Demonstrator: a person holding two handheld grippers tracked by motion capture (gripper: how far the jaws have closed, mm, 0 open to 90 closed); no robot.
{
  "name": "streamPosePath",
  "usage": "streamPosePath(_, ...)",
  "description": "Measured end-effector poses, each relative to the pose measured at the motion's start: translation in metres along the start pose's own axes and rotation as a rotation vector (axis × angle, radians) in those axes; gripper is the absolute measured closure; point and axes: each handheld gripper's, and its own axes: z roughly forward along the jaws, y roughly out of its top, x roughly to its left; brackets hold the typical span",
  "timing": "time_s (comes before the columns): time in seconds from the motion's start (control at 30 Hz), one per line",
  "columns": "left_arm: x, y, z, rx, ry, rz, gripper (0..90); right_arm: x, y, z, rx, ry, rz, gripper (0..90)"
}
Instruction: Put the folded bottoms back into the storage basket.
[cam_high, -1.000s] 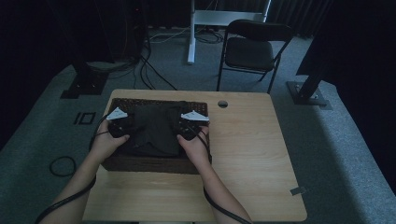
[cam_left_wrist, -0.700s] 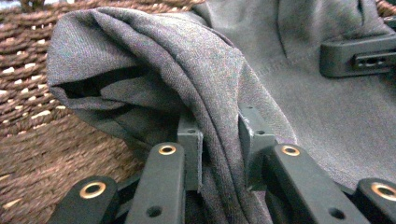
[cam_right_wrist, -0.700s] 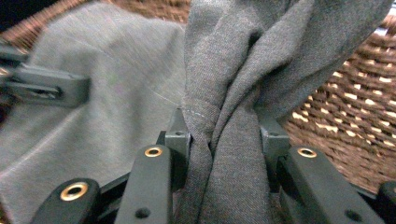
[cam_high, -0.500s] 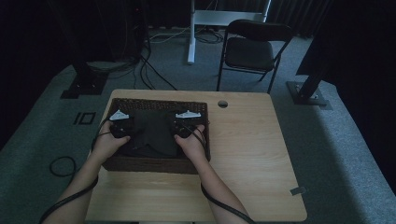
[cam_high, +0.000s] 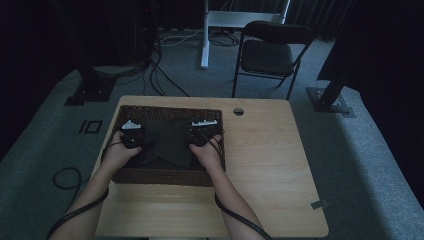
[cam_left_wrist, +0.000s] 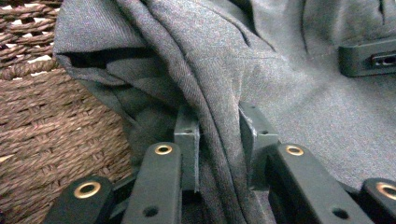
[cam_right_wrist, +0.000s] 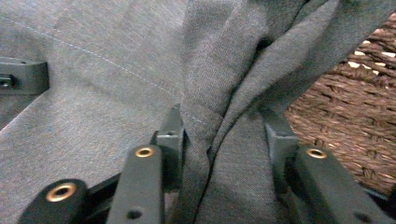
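Both grippers, left (cam_high: 131, 131) and right (cam_high: 204, 129), have just been opening, loosening bunched grey cloth (cam_high: 167, 142) into the wicker basket (cam_high: 165, 176); withdrawing upward comes next.

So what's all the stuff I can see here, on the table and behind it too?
Dark grey cloth garment: one, lying bunched in the basket, a fold between each gripper's jaws.
Brown woven wicker basket: one, on the table's left half.
Light wooden table: one, with a round hole near its far edge.
Black folding chair: one, on the grey carpet beyond the table.
White desk leg: one, on the floor left of the chair.
Black cables: several, on the carpet at far left.
Left gripper: one, black, jaws just been opening, cloth between them.
Right gripper: one, black, same.
Person's hands: two, holding the grippers.
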Motion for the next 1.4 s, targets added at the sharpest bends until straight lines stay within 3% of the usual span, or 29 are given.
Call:
streamPosePath(0.03,0.001,-0.001,0.001,0.003,0.010,0.009,69.7,-0.001,-0.001,0.002,0.010,-0.010,0.000,51.7)
streamPosePath(0.1,0.003,-0.002,0.002,0.010,0.024,0.014,62.5,-0.004,-0.003,0.006,0.001,-0.022,-0.004,37.2)
streamPosePath(0.17,0.006,-0.005,0.004,0.033,0.044,0.048,49.4,-0.007,-0.004,0.008,0.015,-0.024,0.003,27.0)
streamPosePath(0.27,0.008,-0.005,0.006,0.038,0.065,0.010,37.5,-0.007,-0.005,0.009,0.020,-0.051,-0.024,19.0)
streamPosePath(0.37,0.008,-0.004,0.007,0.033,0.078,-0.008,33.1,-0.005,-0.004,0.007,0.011,-0.071,-0.070,15.4)
streamPosePath(0.43,0.007,-0.002,0.005,0.009,0.093,-0.021,30.9,-0.004,-0.003,0.006,0.003,-0.082,-0.082,15.2)
streamPosePath(0.5,0.007,0.000,0.003,-0.017,0.105,-0.041,27.0,0.001,0.001,0.000,-0.040,-0.113,-0.133,15.2)
streamPosePath(0.6,0.006,0.005,-0.003,-0.056,0.125,-0.058,23.6,0.003,0.008,-0.009,-0.080,-0.122,-0.152,15.2)
streamPosePath(0.87,-0.007,0.023,-0.020,-0.154,0.092,-0.067,23.6,0.006,0.020,-0.029,-0.139,-0.082,-0.143,15.1)
streamPosePath(1.07,-0.020,0.031,-0.029,-0.173,0.046,-0.051,21.1,0.008,0.026,-0.040,-0.167,-0.060,-0.152,14.8)
streamPosePath(1.23,-0.026,0.035,-0.038,-0.196,0.038,-0.045,20.2,0.004,0.032,-0.054,-0.197,-0.042,-0.139,14.8)
streamPosePath(1.4,-0.031,0.040,-0.046,-0.220,0.023,-0.032,19.9,0.001,0.037,-0.066,-0.211,-0.047,-0.155,14.8)
